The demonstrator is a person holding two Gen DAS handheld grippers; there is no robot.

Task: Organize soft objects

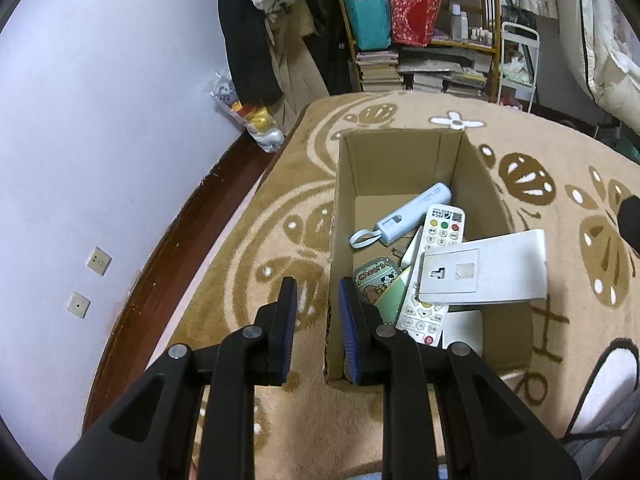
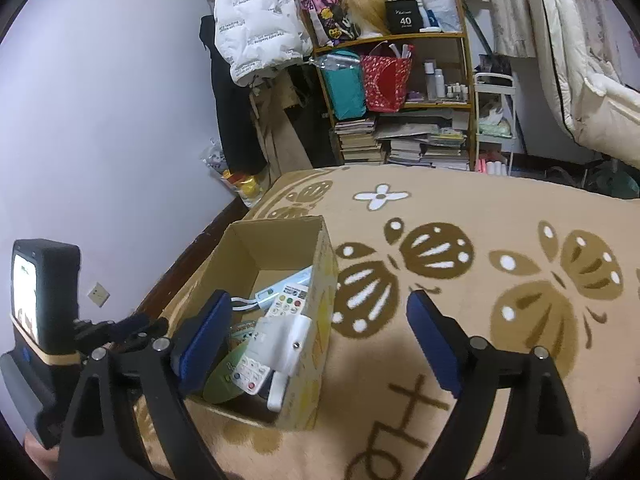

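On the patterned blanket (image 2: 460, 208) sits the cardboard box (image 1: 400, 160), already holding a remote (image 1: 434, 264), a pale blue power bank (image 1: 412, 212), a white stand (image 1: 486, 268) and a cartoon case (image 1: 376, 280), all packed toward its near end. Left gripper (image 1: 318, 292) hovers over the box's near-left wall, fingers only narrowly apart, holding nothing. Right gripper (image 2: 318, 320) is spread wide and empty too. No loose soft items visible on the blanket, so I'd guess it's mostly done, or the rest is out of frame.

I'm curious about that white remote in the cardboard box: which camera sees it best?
The left wrist view: the remote lies close, its coloured buttons plain, though a white stand crosses it. The right wrist view shows it smaller and more covered.
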